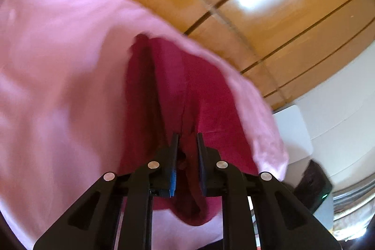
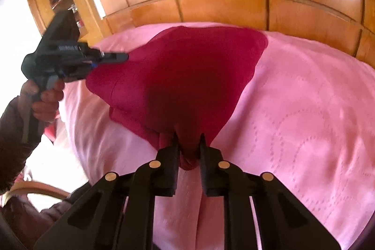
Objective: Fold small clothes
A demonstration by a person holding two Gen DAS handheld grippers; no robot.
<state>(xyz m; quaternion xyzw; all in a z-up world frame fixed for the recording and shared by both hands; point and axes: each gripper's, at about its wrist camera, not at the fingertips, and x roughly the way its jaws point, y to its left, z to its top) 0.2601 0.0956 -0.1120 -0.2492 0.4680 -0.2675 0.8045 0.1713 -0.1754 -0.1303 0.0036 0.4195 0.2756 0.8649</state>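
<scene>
The right tongs (image 2: pixel 189 139) are clamped on a bunched corner of the dark red garment (image 2: pixel 187 76), which lies on the pink bedspread (image 2: pixel 304 109). Farther off, the left tongs (image 2: pixel 124 56) pinch its opposite edge. Both bites look shallow, so a corner could slip free when lifted, or the bedspread could get dragged along.

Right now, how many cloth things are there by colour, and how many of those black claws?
Dark red cloth garment: 1
Pale pink quilted bedspread: 1
Black claws: 2, the left claw and the right claw, each pinching an edge of the red garment
Total: 4
</scene>
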